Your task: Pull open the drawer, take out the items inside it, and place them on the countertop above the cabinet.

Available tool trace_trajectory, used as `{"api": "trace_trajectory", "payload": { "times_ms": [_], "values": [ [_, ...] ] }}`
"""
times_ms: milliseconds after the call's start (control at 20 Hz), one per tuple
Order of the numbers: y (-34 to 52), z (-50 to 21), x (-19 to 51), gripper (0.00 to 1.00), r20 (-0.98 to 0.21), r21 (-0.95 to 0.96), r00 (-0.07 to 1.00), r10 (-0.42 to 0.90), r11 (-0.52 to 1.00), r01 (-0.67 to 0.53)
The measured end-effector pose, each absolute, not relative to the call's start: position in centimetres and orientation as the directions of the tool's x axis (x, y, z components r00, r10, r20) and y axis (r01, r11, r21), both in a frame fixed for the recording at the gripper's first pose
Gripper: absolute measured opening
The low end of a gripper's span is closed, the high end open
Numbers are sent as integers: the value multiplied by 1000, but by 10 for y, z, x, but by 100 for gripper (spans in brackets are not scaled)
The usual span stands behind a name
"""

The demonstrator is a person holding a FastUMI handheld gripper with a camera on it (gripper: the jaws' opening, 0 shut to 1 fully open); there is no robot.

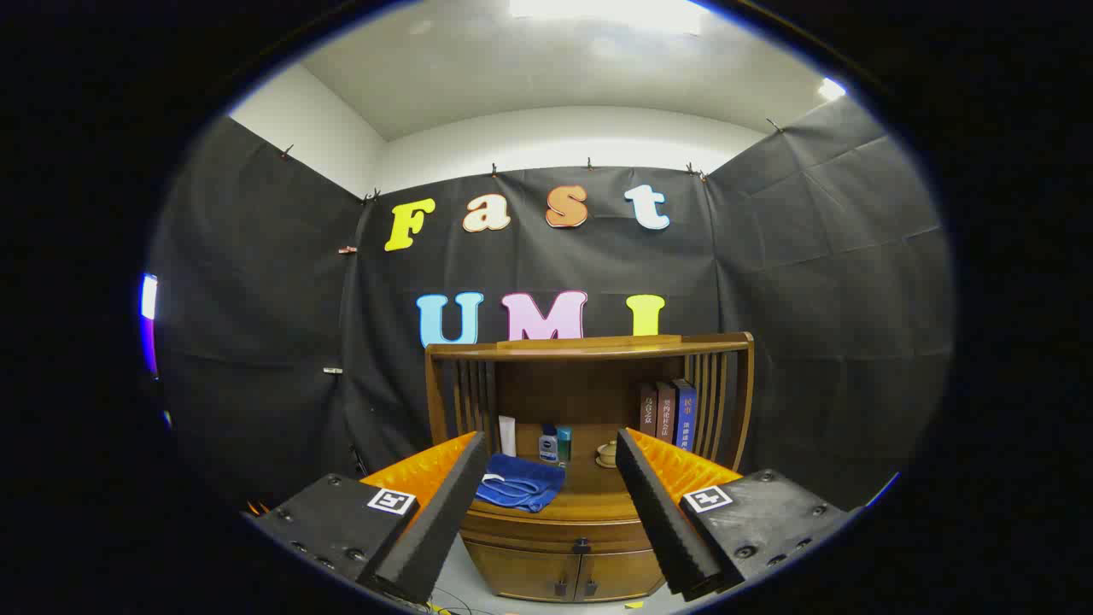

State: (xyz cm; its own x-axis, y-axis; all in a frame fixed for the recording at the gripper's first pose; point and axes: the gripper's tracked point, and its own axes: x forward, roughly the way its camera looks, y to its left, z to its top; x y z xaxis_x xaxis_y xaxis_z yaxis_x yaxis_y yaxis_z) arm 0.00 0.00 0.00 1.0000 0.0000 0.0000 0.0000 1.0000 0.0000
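Note:
A brown wooden cabinet (589, 401) stands ahead of me against the cloth wall, with a shelf hutch on top. Its drawer (559, 531) sits under the countertop with a dark round knob (583, 543) and looks closed. A folded blue towel (521, 485) lies on the countertop (589, 504), just beyond my left finger. My gripper (551, 453) is open and holds nothing. Its fingers frame the countertop from some distance in front of the cabinet.
Inside the hutch stand several books (669, 412) at the right, two small bottles (554, 444) in the middle, a white box (507, 435) at the left and a small cup (607, 453). Two lower cabinet doors (564, 574) sit beneath the drawer. Black cloth walls surround the booth.

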Motion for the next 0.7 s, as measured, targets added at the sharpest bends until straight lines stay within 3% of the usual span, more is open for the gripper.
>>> {"api": "trace_trajectory", "payload": {
  "times_ms": [700],
  "values": [
    [1,4,0,98,7,-2,1000,-4,1000,4]
  ]
}}
